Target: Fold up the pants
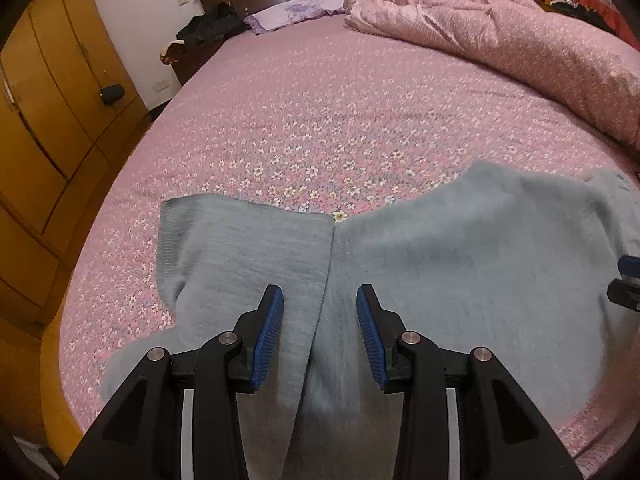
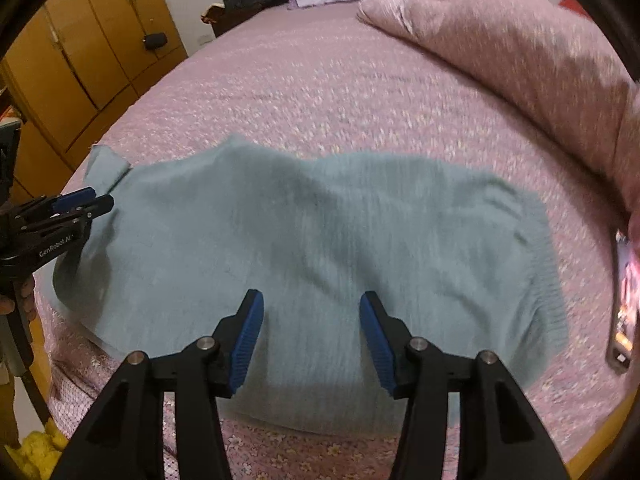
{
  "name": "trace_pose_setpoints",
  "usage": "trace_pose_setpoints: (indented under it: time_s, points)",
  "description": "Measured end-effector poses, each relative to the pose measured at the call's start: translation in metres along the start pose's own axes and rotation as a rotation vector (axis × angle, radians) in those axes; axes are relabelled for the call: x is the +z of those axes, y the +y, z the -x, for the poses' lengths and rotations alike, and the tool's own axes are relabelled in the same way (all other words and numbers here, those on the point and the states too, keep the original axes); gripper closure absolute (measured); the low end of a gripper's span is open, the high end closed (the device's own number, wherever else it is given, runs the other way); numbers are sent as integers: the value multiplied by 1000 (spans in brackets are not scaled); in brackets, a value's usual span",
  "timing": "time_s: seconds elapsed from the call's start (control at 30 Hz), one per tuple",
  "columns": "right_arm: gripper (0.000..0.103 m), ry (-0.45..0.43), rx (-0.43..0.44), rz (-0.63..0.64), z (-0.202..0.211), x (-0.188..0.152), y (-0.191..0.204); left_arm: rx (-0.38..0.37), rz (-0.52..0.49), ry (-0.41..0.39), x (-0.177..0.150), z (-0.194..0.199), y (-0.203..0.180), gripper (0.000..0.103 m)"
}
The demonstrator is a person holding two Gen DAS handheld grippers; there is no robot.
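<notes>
Grey-blue knit pants [image 1: 440,248] lie spread on the pink floral bed [image 1: 320,100], near its front edge. In the left wrist view a seam or folded edge runs down the middle of them. My left gripper [image 1: 320,300] is open and empty, just above that seam. My right gripper [image 2: 312,308] is open and empty above the pants [image 2: 320,232], in a blurred view. The left gripper also shows at the left of the right wrist view [image 2: 86,200], over the pants' left end. The right gripper's tip [image 1: 628,280] shows at the right edge of the left wrist view.
A bunched pink quilt [image 1: 500,32] lies along the bed's right side, and purple pillows [image 1: 296,10] by the dark headboard. A yellow wooden wardrobe [image 1: 52,120] stands at the left. A phone [image 2: 624,304] lies on the bed right of the pants.
</notes>
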State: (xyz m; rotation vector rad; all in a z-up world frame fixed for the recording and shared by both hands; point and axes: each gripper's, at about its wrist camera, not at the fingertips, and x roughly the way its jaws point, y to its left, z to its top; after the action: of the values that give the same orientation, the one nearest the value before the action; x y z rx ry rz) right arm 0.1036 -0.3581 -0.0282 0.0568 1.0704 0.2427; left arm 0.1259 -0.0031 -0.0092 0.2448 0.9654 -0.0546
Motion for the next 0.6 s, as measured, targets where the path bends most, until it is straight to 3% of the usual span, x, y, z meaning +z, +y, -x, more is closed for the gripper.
trace_pose_setpoints:
  time_s: [0.1,0.2,0.27,0.53,0.57,0.6]
  points:
    - [48,14,15,-24,-11,-3,-4,22,-11,15,1,-10,-1,71]
    - [39,3,30,-35,-14,-8,-4,27,-13,30,0,-19,-2,71]
    - [32,-4,42,-38,-16,-9,-2,29,-8,23,0,-23,-2,71]
    - [21,-26,29,-15,-20,-12,7,9,25,-11,4,-33,4,71]
    - [20,-27,29,-15,-20,-12,7,3,31,-13,5,-33,5,73]
    - [20,-29,30,-15,-20,-12,7,0,34,-15,6,-34,5,80]
